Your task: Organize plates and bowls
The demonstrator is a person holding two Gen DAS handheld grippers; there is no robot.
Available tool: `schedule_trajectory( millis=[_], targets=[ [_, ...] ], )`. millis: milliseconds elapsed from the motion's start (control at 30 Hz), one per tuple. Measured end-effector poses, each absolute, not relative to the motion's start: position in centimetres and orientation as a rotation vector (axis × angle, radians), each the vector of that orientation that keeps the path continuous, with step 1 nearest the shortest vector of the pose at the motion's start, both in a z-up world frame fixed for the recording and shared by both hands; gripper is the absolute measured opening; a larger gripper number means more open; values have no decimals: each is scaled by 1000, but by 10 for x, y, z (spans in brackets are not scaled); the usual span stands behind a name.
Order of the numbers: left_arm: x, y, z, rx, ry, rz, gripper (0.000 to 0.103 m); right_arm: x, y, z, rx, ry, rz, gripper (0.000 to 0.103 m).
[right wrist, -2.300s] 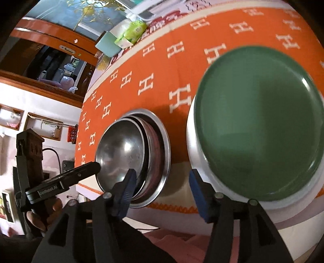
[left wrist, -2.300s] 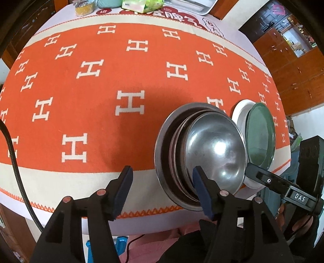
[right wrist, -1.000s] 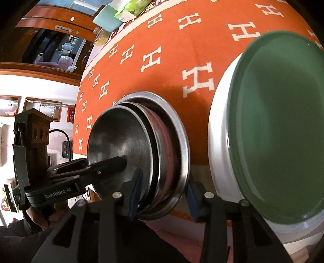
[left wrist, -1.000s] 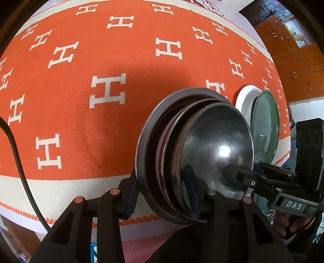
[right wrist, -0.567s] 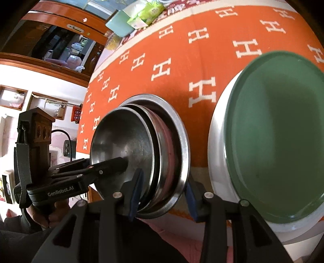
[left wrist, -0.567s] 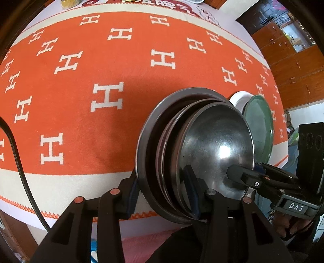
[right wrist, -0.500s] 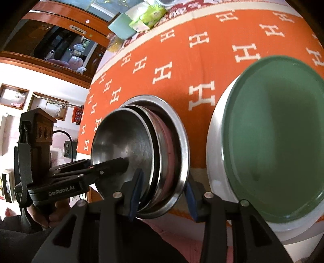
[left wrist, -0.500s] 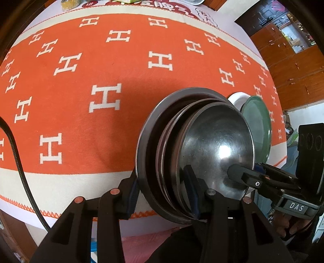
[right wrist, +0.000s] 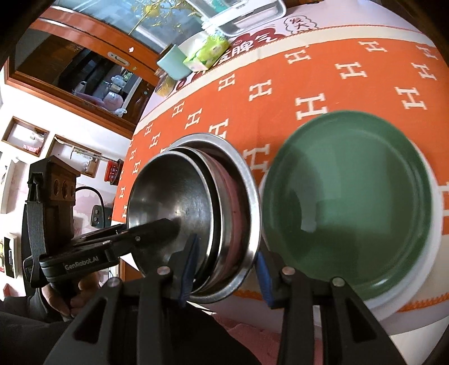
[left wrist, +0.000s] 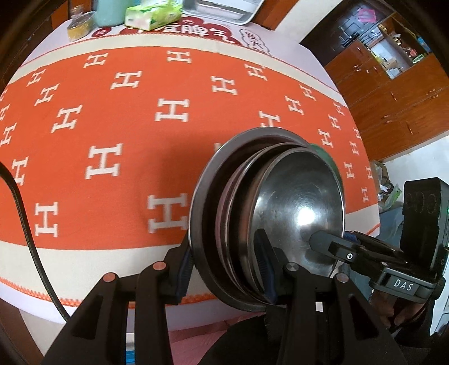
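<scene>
A nested stack of steel bowls point(left wrist: 291, 207) is held up off the orange cloth between both grippers. My left gripper point(left wrist: 224, 266) is shut on the stack's near-left rim. My right gripper point(right wrist: 224, 269) is shut on the opposite rim of the bowl stack point(right wrist: 196, 213). A green plate point(right wrist: 348, 207) lies on a white plate point(right wrist: 432, 252) on the table, right of the stack in the right wrist view. In the left wrist view only a sliver of the green plate point(left wrist: 322, 150) shows behind the bowls.
The round table has an orange H-patterned cloth point(left wrist: 112, 126). At its far edge stand a steel tray point(left wrist: 221, 8), a tissue pack point(left wrist: 153, 14), a teal cup point(left wrist: 108, 11) and a small jar point(left wrist: 78, 25). A black cable point(left wrist: 25, 224) hangs at left.
Both grippers closed on the bowl stack about a second ago. Since then the stack has risen off the cloth and now sits higher over the table, hiding most of the green plate in the left view.
</scene>
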State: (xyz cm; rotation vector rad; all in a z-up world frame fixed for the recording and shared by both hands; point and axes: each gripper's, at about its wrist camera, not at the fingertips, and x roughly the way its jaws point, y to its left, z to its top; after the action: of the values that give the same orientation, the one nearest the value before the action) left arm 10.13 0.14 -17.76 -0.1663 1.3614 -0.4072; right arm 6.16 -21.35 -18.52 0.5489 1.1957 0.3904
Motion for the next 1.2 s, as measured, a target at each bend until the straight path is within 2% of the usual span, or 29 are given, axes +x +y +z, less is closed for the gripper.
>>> schedule_trajectory(
  millis=[733, 1200],
  targets=[
    [98, -123, -186, -156, 1408, -455, 40, 46, -329, -189, 551, 1246, 318, 38],
    [97, -148, -195, -238, 1406, -346, 40, 68, -361, -202, 460, 1332, 406, 38]
  ],
)
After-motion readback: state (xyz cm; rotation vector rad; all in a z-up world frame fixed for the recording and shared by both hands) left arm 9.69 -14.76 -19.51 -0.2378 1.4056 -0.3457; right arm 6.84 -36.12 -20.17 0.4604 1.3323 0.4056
